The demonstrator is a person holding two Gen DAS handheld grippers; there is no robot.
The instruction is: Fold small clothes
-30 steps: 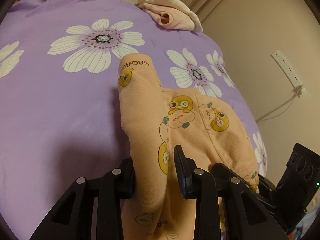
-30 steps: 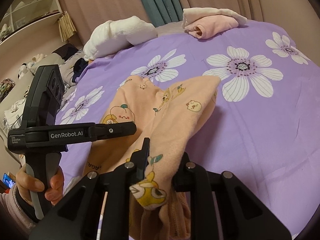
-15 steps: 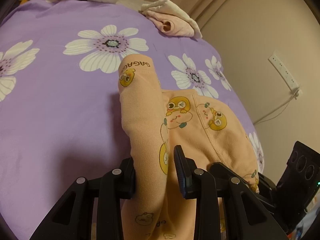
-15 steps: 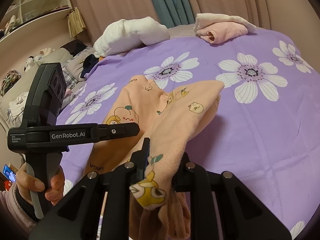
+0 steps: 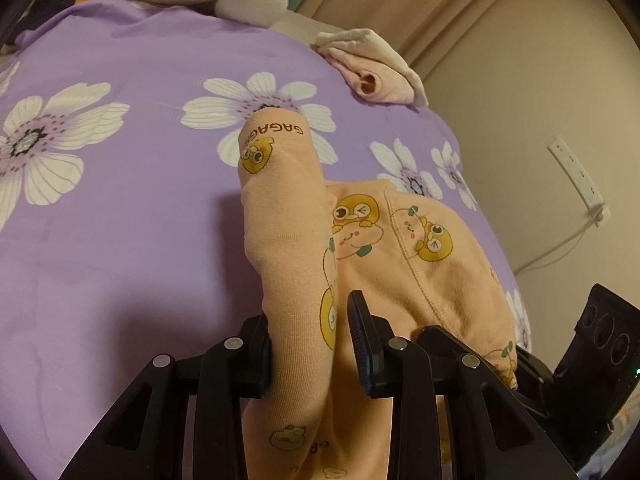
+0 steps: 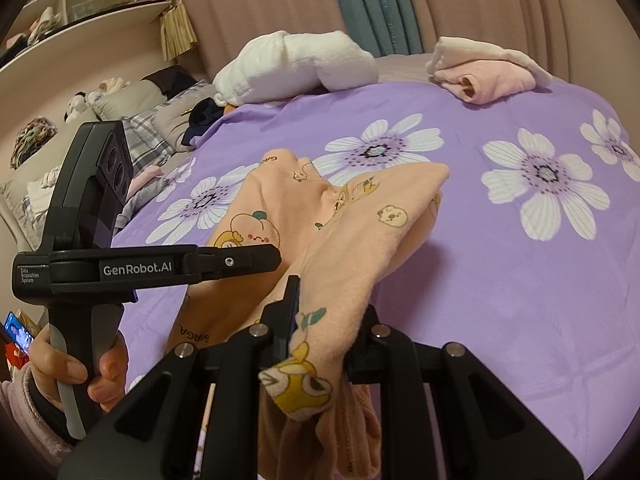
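Note:
A small peach garment (image 5: 288, 220) with yellow cartoon prints lies on the purple flowered bedspread (image 5: 120, 220), its near end lifted. My left gripper (image 5: 308, 340) is shut on one fold of it. My right gripper (image 6: 324, 320) is shut on another part of the same garment (image 6: 352, 240), which drapes from the jaws down to the bed. The left gripper (image 6: 224, 262) shows in the right wrist view, held by a hand at the left. The right gripper's body (image 5: 600, 340) shows at the right edge of the left wrist view.
A folded pink and white garment (image 6: 484, 72) lies at the far edge of the bed, also in the left wrist view (image 5: 372, 68). A white plush bundle (image 6: 296, 64) lies beside it. Shelves, pillows and clutter (image 6: 80, 92) stand at the left. A wall with a socket strip (image 5: 576, 172) is at the right.
Both grippers keep hold of the peach garment. Both views have shifted so the far end of the bed sits lower in frame, and the white plush now shows in the left wrist view.

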